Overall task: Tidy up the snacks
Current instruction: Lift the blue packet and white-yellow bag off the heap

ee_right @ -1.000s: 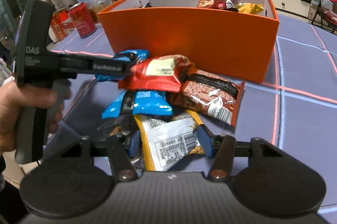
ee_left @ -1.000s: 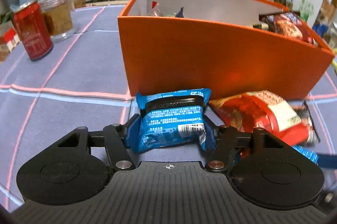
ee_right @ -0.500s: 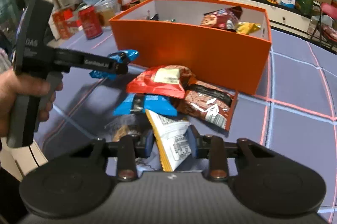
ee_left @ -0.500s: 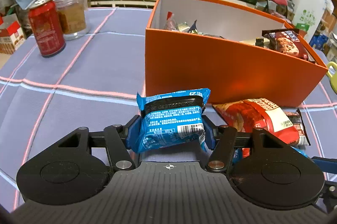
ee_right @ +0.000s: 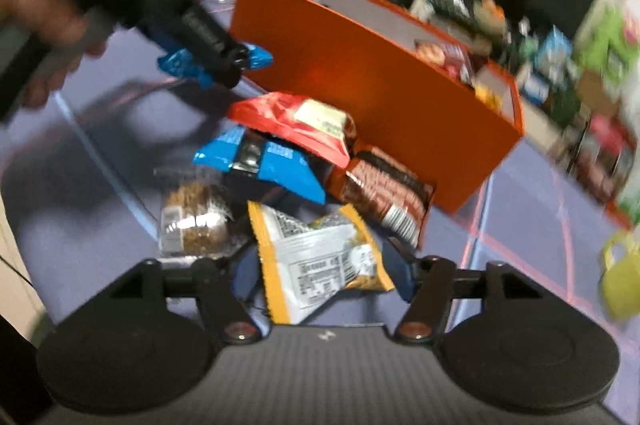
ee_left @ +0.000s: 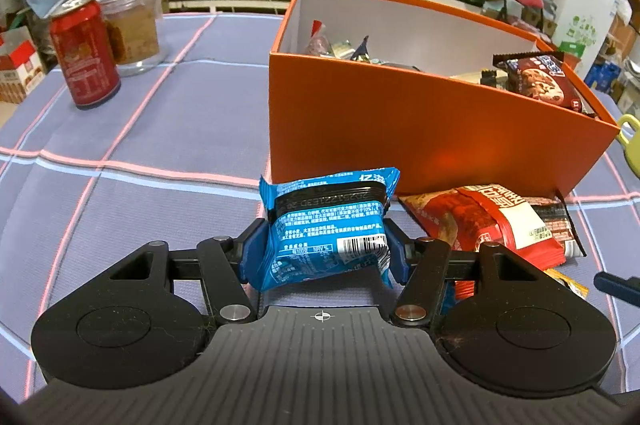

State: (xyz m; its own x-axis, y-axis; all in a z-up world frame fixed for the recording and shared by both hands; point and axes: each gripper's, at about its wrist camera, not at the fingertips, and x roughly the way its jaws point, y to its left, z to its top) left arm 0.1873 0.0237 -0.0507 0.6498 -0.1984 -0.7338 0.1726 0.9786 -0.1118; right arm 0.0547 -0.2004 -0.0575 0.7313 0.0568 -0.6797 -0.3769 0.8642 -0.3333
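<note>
My left gripper [ee_left: 324,249] is shut on a blue snack packet [ee_left: 326,225], held just in front of the orange box [ee_left: 400,129], which has several snacks inside. In the right wrist view the same gripper [ee_right: 224,61] and blue packet [ee_right: 258,57] hover left of the box [ee_right: 400,97]. My right gripper [ee_right: 320,269] is tilted over the snack pile. Its jaws are opening, with a yellow-and-white packet [ee_right: 316,257] lying between them and a gap at the left pad. The pile also holds a red packet [ee_right: 292,123], a second blue packet [ee_right: 260,161] and a brown packet [ee_right: 384,191].
A red can [ee_left: 84,57] and a glass jar [ee_left: 132,25] stand at the table's far left. A yellow-green mug [ee_right: 620,277] sits to the right of the box. A clear-wrapped brown cake [ee_right: 196,225] lies at the pile's left edge. A person's hand [ee_right: 36,5] holds the left gripper's handle.
The right gripper squeezed in on the yellow-and-white packet, then spread wider, and its view has rolled and blurred. The left gripper keeps hold of the blue packet.
</note>
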